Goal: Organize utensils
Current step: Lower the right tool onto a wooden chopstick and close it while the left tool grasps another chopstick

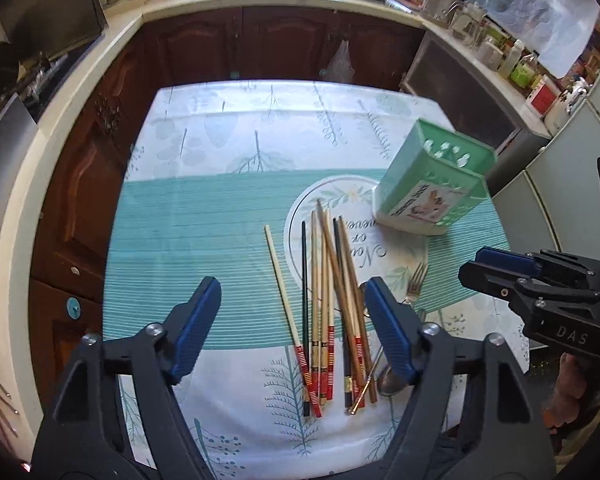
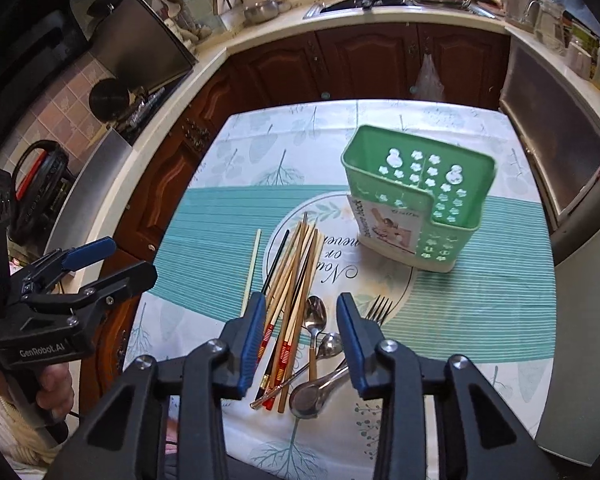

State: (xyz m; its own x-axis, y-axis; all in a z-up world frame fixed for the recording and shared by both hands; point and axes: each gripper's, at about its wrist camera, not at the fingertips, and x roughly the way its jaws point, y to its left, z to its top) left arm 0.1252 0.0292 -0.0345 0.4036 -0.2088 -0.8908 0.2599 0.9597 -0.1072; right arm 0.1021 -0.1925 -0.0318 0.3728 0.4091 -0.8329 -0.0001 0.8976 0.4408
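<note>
A pile of chopsticks (image 1: 328,300) (image 2: 292,280), some with red striped ends, lies on the tablecloth. Just right of them lie a fork (image 2: 378,308) (image 1: 414,280) and three spoons (image 2: 316,316). A green perforated utensil holder (image 2: 416,200) (image 1: 432,184) stands farther back to the right. My left gripper (image 1: 292,292) hangs open over the left side of the chopsticks, gripping nothing. My right gripper (image 2: 301,300) is open above the chopstick ends and spoons, its pads clear of them. Each gripper appears in the other's view: the right gripper (image 1: 500,264), the left gripper (image 2: 112,260).
The table (image 2: 480,280) carries a white and teal leaf-print cloth. Dark wood cabinets (image 1: 284,40) and a pale counter wrap around the far side. A sink (image 2: 364,2) is at the back, a stove (image 2: 112,100) on the left, grey appliances (image 2: 580,320) on the right.
</note>
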